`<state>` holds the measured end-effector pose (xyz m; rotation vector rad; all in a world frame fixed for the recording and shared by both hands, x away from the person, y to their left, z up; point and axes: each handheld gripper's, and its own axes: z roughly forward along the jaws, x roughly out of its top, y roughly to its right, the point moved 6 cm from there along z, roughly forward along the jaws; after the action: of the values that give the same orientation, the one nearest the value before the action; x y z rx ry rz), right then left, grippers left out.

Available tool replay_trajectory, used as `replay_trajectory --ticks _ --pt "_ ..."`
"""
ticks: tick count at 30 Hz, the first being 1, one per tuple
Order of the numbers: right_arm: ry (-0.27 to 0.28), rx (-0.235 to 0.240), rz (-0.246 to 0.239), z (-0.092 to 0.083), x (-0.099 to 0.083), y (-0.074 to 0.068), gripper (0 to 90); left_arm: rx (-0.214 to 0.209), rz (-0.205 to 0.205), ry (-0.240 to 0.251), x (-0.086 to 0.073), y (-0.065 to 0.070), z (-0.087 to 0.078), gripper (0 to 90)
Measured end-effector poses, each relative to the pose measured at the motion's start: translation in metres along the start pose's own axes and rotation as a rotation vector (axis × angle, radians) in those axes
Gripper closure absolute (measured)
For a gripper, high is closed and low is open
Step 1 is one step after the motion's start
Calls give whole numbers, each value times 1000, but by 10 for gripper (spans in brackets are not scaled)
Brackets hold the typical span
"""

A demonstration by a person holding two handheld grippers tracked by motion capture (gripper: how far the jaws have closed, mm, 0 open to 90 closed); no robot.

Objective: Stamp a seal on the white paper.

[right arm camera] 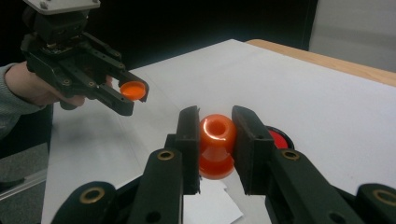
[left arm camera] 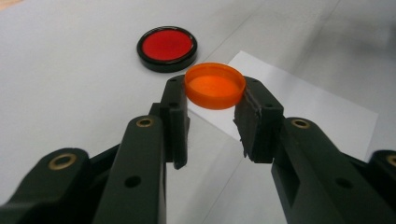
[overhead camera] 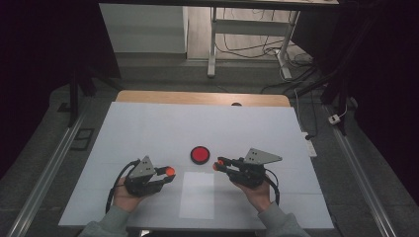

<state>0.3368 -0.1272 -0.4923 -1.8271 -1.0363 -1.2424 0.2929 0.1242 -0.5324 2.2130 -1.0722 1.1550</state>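
High view, lower centre: cap (overhead camera: 170, 171) off and pinched in left hand-held gripper (overhead camera: 168, 174), small orange bottle (overhead camera: 216, 165) clamped in right hand-held gripper (overhead camera: 218, 164), both lifted above surface (overhead camera: 148, 128); probably left: setting them down or recapping.

The orange cap (left arm camera: 215, 85), centre of the left gripper view, looks like smooth, slightly translucent plastic with a soft sheen. The orange bottle (right arm camera: 216, 145) in the middle of the right gripper view is glossy plastic, with highlights on its rounded shoulder. Upper left of the left gripper view, the round dish (left arm camera: 166, 48) has a shiny black rim and a glossy red inside. The left gripper (left arm camera: 212, 116) has matt black plastic jaws with brass-coloured metal bushings. The table (overhead camera: 148, 128) cover is matt white; bare wood shows at its far edge. The sheet of paper (overhead camera: 197, 195) is plain matt white.
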Motion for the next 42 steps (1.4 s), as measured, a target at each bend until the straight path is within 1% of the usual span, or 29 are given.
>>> replay_trajectory --ticks 2,11,19,27,33,36,42 --pt "0 -1 0 -1 0 0 724 -3 10 -4 1 2 2 654" --pt "-8 3 6 2 -3 2 724 -22 16 -7 8 4 12 654" --pt "-3 1 9 2 -2 3 724 -43 50 -14 18 7 27 654" --pt "3 6 -4 5 2 0 724 -47 66 -11 22 10 30 654" --pt "-1 15 -10 7 2 -3 723 -47 70 -4 26 12 32 654" --pt "13 13 -10 5 5 -3 724 -53 74 2 30 14 34 654" --pt "22 13 -10 4 8 -3 723 -67 91 -3 36 19 42 654"
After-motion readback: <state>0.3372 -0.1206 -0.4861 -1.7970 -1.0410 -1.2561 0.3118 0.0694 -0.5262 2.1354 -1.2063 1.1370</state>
